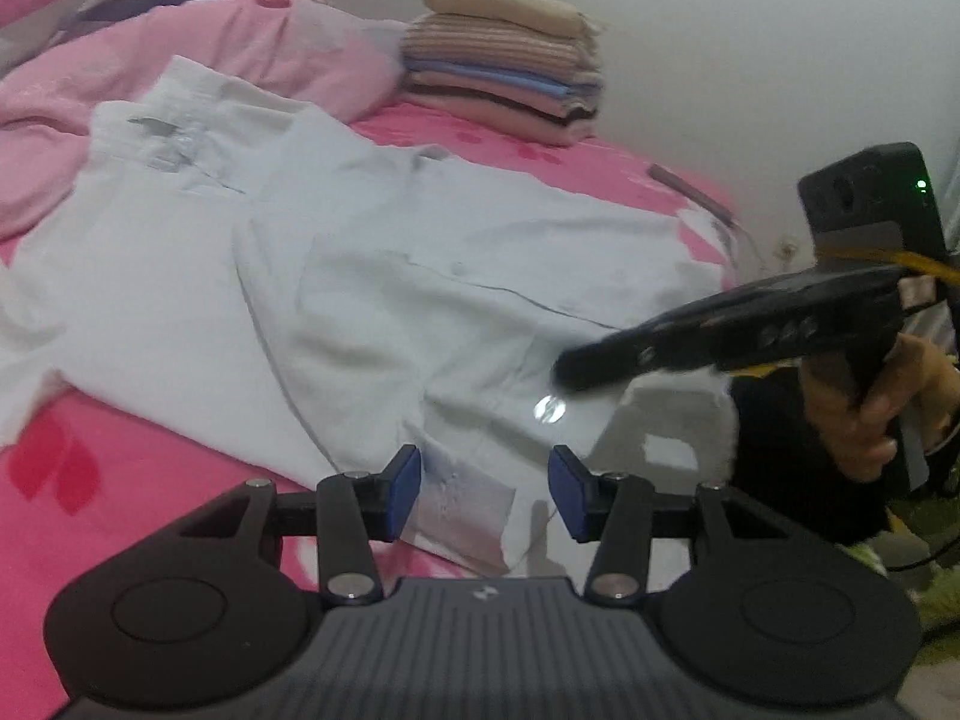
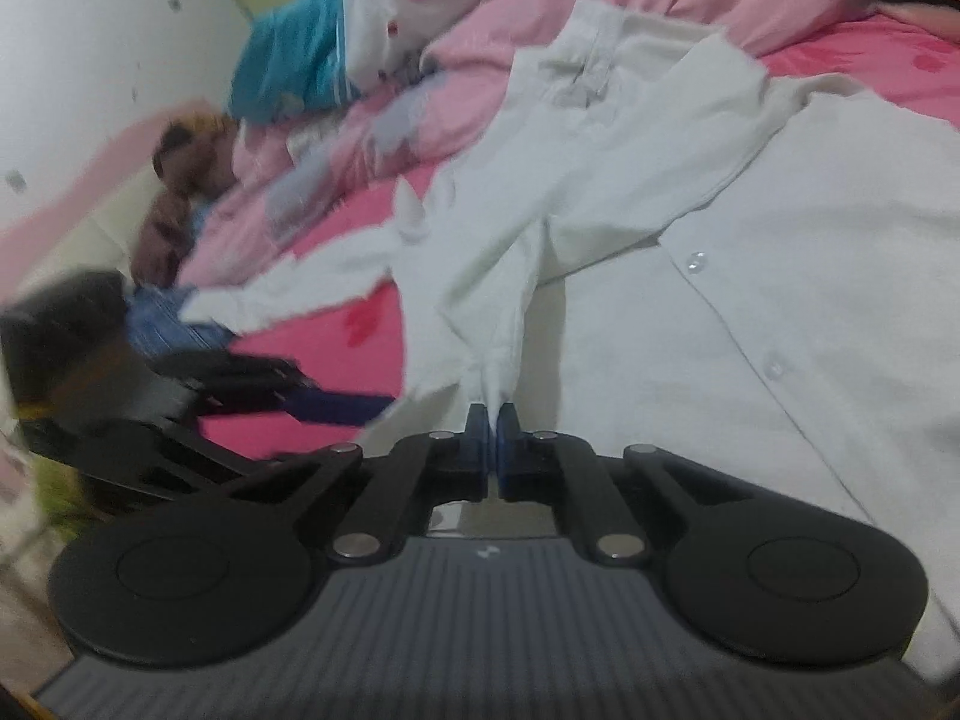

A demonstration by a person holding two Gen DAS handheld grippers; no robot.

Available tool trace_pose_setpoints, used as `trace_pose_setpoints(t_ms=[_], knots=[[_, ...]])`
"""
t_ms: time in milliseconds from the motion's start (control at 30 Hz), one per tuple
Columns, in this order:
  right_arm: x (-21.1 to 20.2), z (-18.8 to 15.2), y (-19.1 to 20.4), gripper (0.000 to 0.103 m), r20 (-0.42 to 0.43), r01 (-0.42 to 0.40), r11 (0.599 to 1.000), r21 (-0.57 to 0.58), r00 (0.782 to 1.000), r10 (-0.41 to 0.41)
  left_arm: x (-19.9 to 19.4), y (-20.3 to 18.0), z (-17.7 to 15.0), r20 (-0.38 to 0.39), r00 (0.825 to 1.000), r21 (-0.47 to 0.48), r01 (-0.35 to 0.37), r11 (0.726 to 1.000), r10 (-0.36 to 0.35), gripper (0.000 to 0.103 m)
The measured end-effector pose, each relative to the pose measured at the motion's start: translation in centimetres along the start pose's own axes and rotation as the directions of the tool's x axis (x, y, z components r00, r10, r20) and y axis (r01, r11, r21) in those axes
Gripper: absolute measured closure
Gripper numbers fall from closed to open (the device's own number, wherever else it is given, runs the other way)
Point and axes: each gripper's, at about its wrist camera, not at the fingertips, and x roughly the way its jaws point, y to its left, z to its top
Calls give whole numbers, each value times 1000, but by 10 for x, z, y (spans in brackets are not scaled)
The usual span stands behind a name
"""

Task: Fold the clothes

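A white button-up shirt (image 1: 372,252) lies spread on a bed covered by a bright pink sheet (image 1: 120,516). In the left wrist view its collar sits at the upper left of the frame and its hem runs toward the lower right, so its long axis crosses the picture on a diagonal. The button placket (image 2: 774,369) is seen running from the centre to the lower right of the right wrist view.

The right gripper (image 2: 492,420), at bottom centre of its own view, is clamped on a bunched fold of the shirt, the cloth rising in a taut peak from between the blue pads. The left gripper (image 1: 483,483) hangs just above the hem at bottom centre of its view, jaws apart and nothing pressed between them.

Behind the shirt, a crumpled pale pink quilt (image 1: 198,54) fills the upper left, and a stack of folded clothes (image 1: 504,72) stands at upper centre against the white wall (image 1: 750,60). In the right wrist view a teal and white bundle (image 2: 300,60) rests on the quilt at upper left, with a blurred brown and yellow item below it. A person's hand (image 1: 870,408) holds the right gripper's handle at the right edge of the left wrist view.
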Motion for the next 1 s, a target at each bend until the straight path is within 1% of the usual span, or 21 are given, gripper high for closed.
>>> trace_pose_setpoints(t_ms=[67, 167, 300, 400, 500, 600, 667, 700, 733, 767, 800, 867, 933, 1000], knots=[[-13, -7, -2, 102, 6, 0, 999, 42, 1000, -1, 0, -1, -2, -7, 1000, 0, 17, 1000, -17, 55], [-24, -22, -7, 102, -9, 4, 994, 112, 1000, -3, 3, 1, -2, -14, 1000, -9, 10, 1000, -10, 55], [-20, -36, -15, 101, -4, -47, 976, 214, 999, 49, 7, 10, 4, -12, 1000, -59, 11, 998, -12, 55], [-12, -42, -24, 99, -5, -54, 958, 280, 998, 58, 11, 10, 5, -40, 999, -65, 13, 998, -16, 55], [-8, -47, -30, 98, -13, -53, 949, 310, 998, 60, 14, 8, 5, -69, 998, -58, 1, 998, -5, 55], [-9, -50, -33, 98, -10, -56, 945, 322, 998, 63, 15, 1, 4, -82, 996, -34, -24, 999, 21, 55], [-7, -51, -34, 98, -8, -52, 945, 322, 998, 57, 19, -6, 4, -93, 994, -8, -55, 998, 54, 61], [-6, -51, -34, 98, -6, -51, 946, 321, 998, 56, 22, -9, 5, -100, 992, 4, -77, 997, 77, 68], [-5, -49, -34, 98, -4, -50, 948, 316, 999, 54, 24, -12, 6, -104, 989, 16, -102, 995, 103, 91], [-4, -47, -33, 98, 0, -48, 951, 306, 999, 51, 25, -15, 7, -102, 986, 31, -128, 991, 130, 99], [-5, -43, -31, 98, 10, -49, 954, 294, 999, 48, 23, -18, 9, -89, 984, 46, -151, 988, 154, 100], [-14, -32, -25, 100, 45, -69, 964, 258, 997, 59, 11, -20, 14, -46, 984, 54, -168, 984, 171, 100], [-26, -21, -17, 100, 68, -82, 974, 210, 995, 69, -3, -23, 19, -16, 987, 52, -157, 986, 158, 100], [-38, -14, -9, 100, 62, -79, 984, 160, 996, 70, -12, -28, 22, -5, 992, 65, -127, 990, 128, 100]])
